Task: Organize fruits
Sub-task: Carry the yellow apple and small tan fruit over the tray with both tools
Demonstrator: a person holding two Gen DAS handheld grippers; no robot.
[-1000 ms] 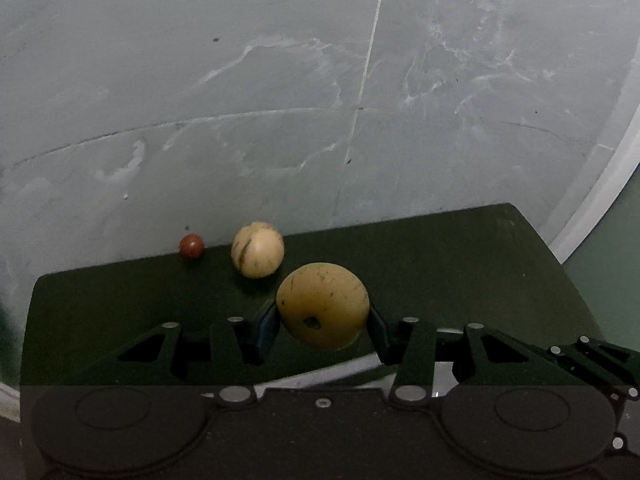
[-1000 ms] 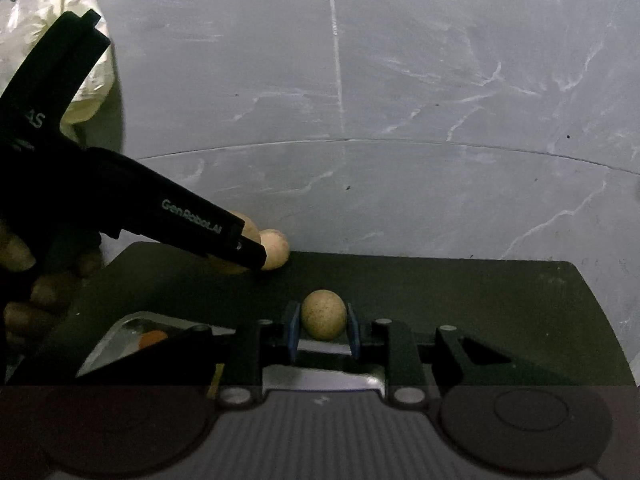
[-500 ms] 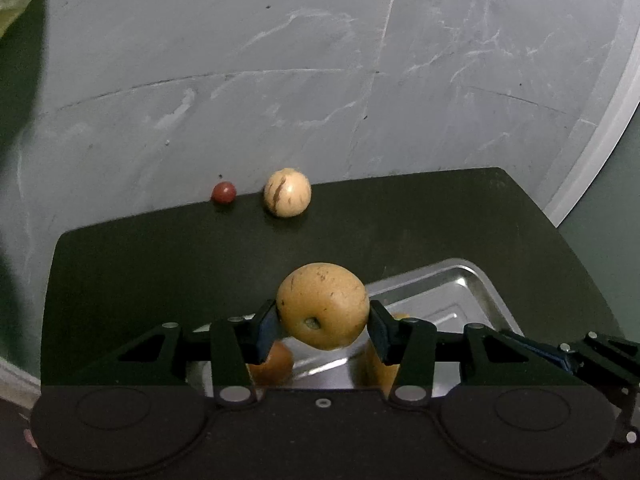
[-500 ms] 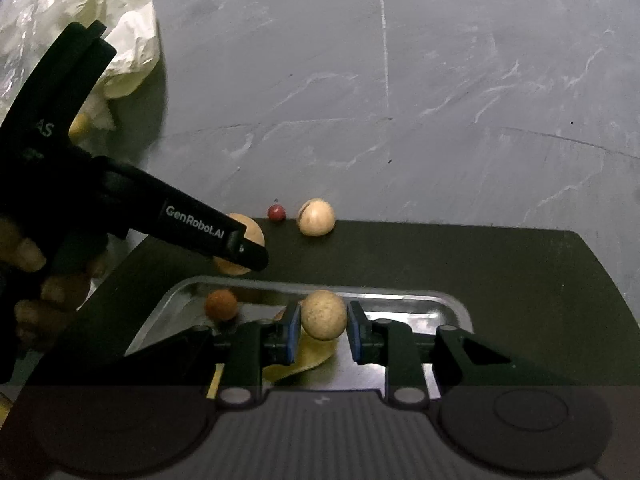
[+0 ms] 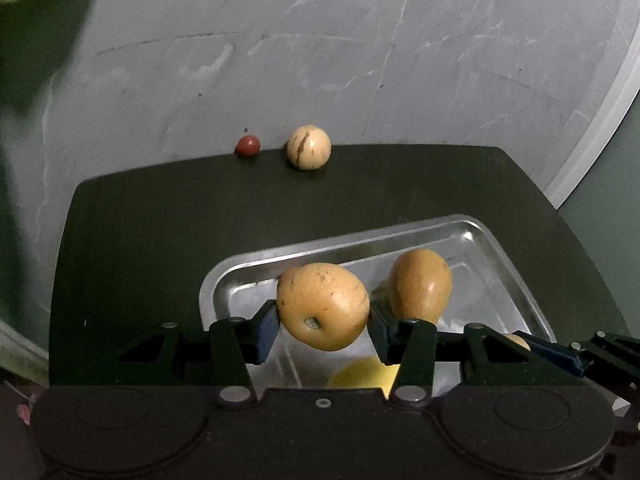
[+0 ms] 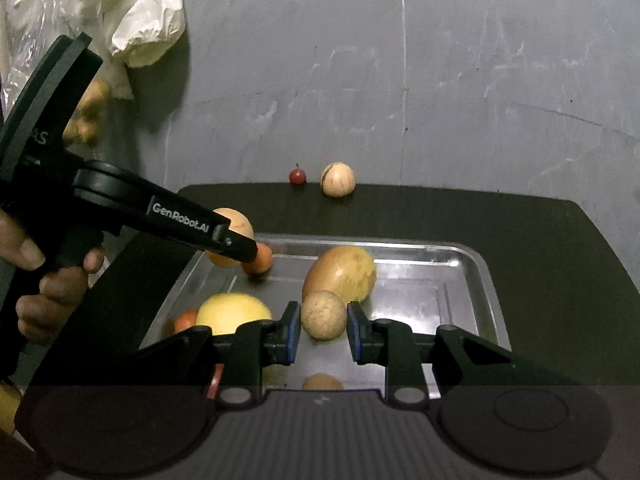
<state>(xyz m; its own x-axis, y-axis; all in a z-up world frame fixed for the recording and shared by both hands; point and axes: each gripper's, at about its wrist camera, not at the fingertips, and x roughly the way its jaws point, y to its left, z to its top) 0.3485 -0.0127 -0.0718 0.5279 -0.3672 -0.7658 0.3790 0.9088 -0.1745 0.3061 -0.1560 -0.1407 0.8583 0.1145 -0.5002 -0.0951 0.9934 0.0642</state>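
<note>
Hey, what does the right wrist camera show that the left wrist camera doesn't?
Only the right wrist view shows the white plastic bag, the person's hand on the left claw's handle, and the small tan fruit in the right claw. Only the left wrist view shows the stem end of the yellow fruit in the left claw. Both show the metal tray, the mango inside it, the red berry and the cracked pale fruit at the mat's far edge.

"GenRobot.AI" is showing in white on the left gripper (image 6: 224, 240) arm; "AS" partly on its body.
</note>
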